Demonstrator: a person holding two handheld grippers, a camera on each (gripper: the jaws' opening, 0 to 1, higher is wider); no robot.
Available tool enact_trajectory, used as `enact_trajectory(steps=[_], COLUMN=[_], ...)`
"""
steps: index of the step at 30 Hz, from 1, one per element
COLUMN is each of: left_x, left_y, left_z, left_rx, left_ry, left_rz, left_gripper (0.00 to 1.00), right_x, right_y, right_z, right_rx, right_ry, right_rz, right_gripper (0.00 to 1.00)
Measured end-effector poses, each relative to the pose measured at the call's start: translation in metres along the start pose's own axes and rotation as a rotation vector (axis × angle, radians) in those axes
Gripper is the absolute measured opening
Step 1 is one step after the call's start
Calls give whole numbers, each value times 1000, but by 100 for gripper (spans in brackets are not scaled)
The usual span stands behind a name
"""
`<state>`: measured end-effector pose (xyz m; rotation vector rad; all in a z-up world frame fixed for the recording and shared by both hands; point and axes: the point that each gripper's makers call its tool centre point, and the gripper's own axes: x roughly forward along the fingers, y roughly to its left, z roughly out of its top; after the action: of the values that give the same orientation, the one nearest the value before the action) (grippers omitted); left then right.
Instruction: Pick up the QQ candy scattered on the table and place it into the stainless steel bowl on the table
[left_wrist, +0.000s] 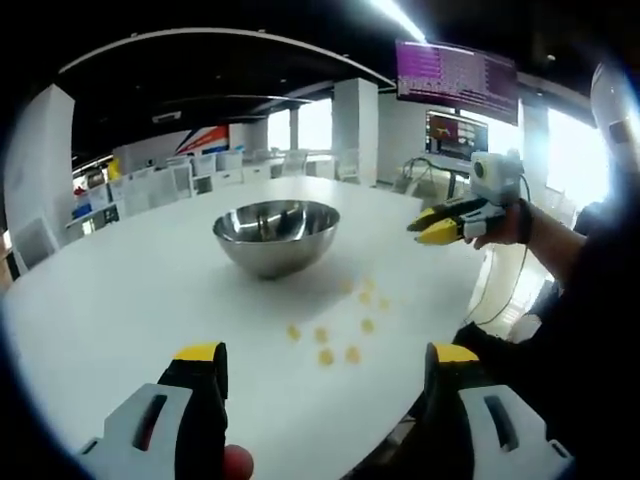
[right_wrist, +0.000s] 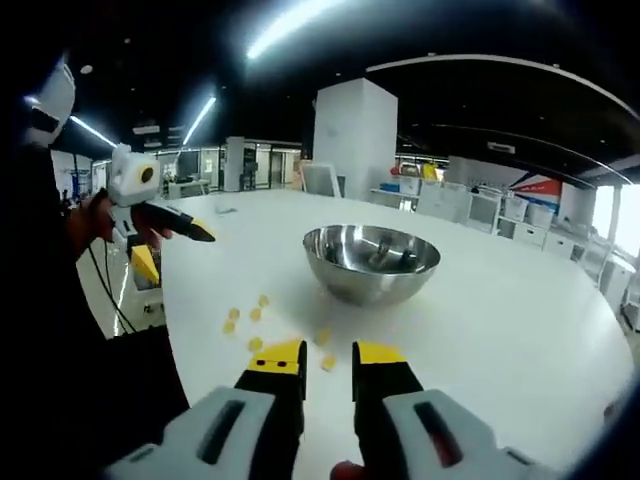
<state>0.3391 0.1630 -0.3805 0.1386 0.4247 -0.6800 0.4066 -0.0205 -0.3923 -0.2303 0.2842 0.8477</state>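
A stainless steel bowl stands on the white round table. Several yellow QQ candies lie scattered on the tabletop in front of the bowl, near the table's edge. My left gripper hovers above the table short of the candies, jaws wide open and empty; it is also seen from the side in the right gripper view. My right gripper hangs over the candies with its jaws only narrowly apart and nothing held; it appears as well in the left gripper view.
A person in dark clothes stands at the table's edge holding both grippers. White chairs and a white pillar stand beyond the table. Screens hang at the back.
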Motion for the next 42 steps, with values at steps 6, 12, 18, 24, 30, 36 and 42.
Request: enact_trajectory(steps=[6,12,18,24,30,36,42], left_x=[-3,-5,-7,-6,-4,-2,-4], left_y=[3,3,4,5,4,2,2], left_z=[-3,-6,-7,-10,-12,-12,-12], left_rx=[-6,-13,-15,-19,-24,-25,-27], left_ry=[0,2,1,7,10,10,7], left_rz=[6,9,12,16,16,13,14], left_gripper=[81,81,80,80,80,80,80], right_x=[33,52,60,62,61,61,58], right_y=[7,10,9,11,9,11,12], right_z=[-24,-38,-46,-51,-53,-53,-49], right_rx=[2,15,27,29,35,28,20], right_ry=[57,89,111,117,108,101,96], right_rz=[28,42,39,45,41,39,39], right_gripper=[18,18,16,15,13,9,8])
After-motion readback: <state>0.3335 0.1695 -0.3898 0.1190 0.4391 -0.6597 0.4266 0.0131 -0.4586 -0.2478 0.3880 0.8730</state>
